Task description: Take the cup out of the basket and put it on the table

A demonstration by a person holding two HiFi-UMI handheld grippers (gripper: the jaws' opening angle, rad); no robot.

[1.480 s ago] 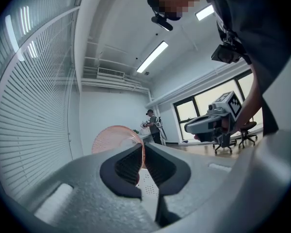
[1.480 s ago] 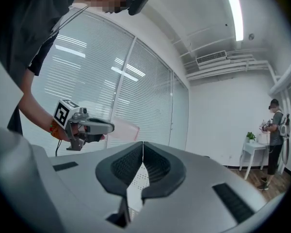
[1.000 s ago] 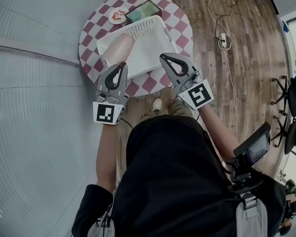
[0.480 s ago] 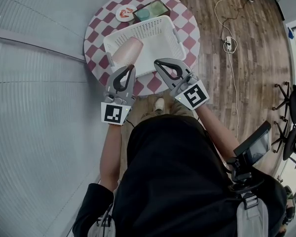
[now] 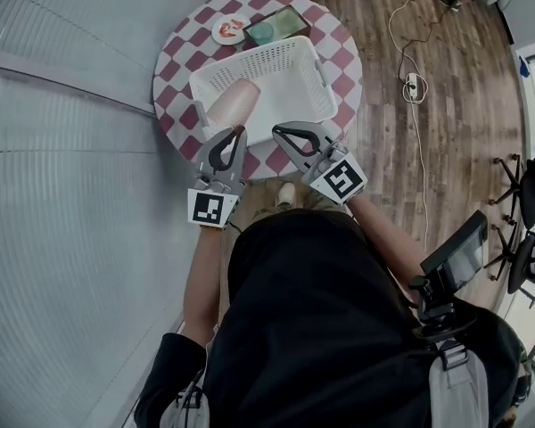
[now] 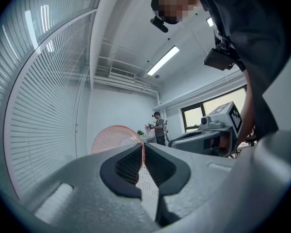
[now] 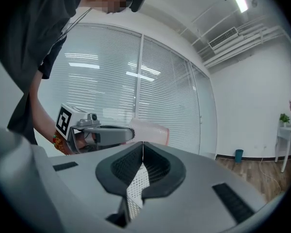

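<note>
Left tongs (image 5: 238, 133) and right tongs (image 5: 277, 131): both closed, nothing gripped, tips over the near edge of my round checkered surface (image 5: 341, 68). The pink, textured cup (image 5: 230, 107) lies on its side in the near-left corner of the white perforated basket (image 5: 294, 92). 1 small plate (image 5: 229, 30) and 1 dark tray (image 5: 281, 25) sit at the far edge.

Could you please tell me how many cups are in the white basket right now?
1. The pink cup leans in the basket's near-left corner, just beyond the left hand-held gripper. The rest of the basket looks empty.
</note>
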